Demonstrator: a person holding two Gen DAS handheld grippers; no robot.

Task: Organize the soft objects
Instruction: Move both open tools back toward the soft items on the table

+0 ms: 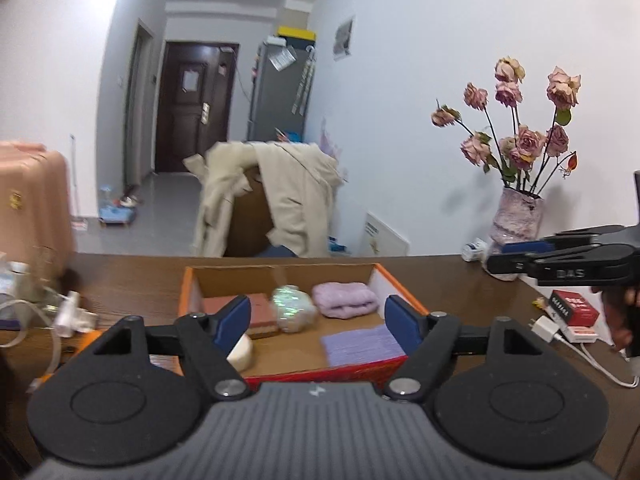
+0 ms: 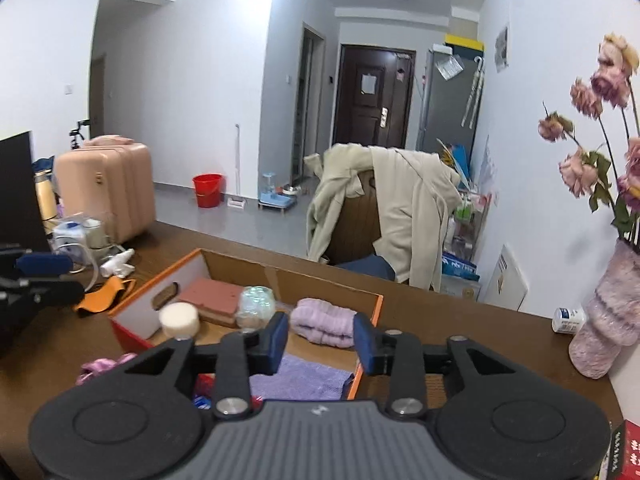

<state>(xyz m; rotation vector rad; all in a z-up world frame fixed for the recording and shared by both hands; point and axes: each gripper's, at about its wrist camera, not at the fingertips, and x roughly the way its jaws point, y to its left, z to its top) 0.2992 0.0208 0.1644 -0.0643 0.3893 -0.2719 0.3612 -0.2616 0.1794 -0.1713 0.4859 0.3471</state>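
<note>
An orange cardboard box stands on the brown table. In it lie a rolled lilac towel, a flat purple cloth, a shiny iridescent ball, a pink-brown sponge block and a cream round sponge. My left gripper is open and empty, above the box's near edge. My right gripper is open and empty, above the box's right side. A pink fuzzy item lies on the table outside the box.
A pink vase of dried roses stands at the table's right. A red box and white charger lie near it. Cables and bottles clutter the left. A chair with a beige coat stands behind the table.
</note>
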